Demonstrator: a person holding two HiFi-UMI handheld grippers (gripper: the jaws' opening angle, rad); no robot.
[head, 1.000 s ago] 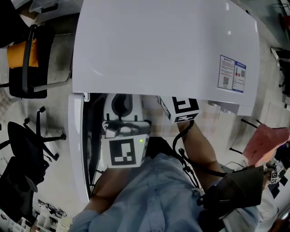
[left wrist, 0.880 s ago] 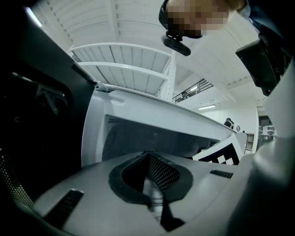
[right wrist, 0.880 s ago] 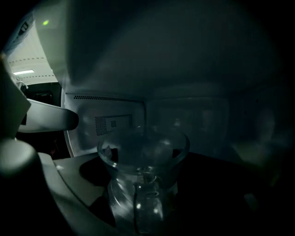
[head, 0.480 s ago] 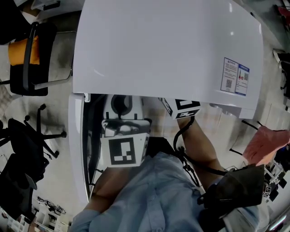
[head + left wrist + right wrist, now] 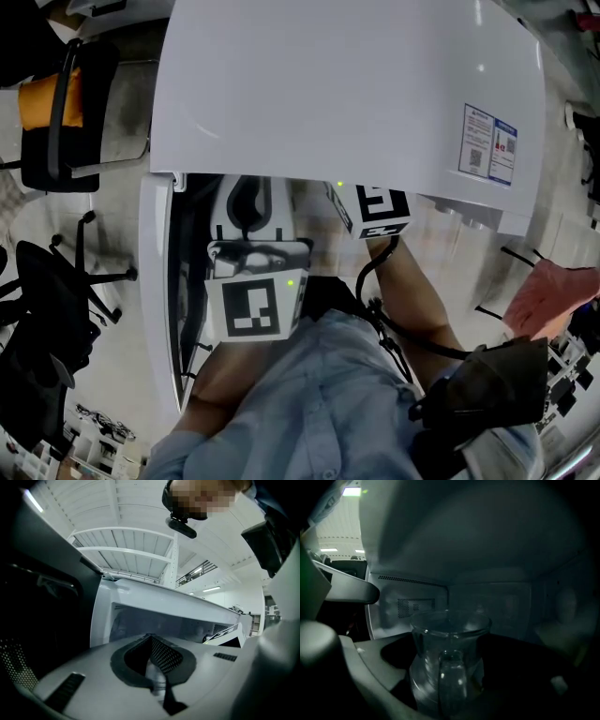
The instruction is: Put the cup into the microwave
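Note:
A clear glass cup (image 5: 450, 648) with its handle toward the camera sits between the jaws of my right gripper (image 5: 445, 705), which is shut on it inside the dark cavity of the white microwave (image 5: 347, 94). In the head view only the right gripper's marker cube (image 5: 375, 214) shows at the microwave's front edge; its fingertips and the cup are hidden under the top. The microwave door (image 5: 155, 300) stands swung open at the left. My left gripper (image 5: 251, 211) hovers in front of the opening, beside the door. Its jaws (image 5: 157, 677) meet with nothing held.
A black office chair with an orange cushion (image 5: 56, 103) and a second black chair (image 5: 47, 309) stand on the floor to the left. A pink cloth (image 5: 553, 295) lies at the right. A printed label (image 5: 487, 145) sits on the microwave's top.
The right gripper's marker cube has crept slightly further toward the microwave opening. The left gripper has hardly moved.

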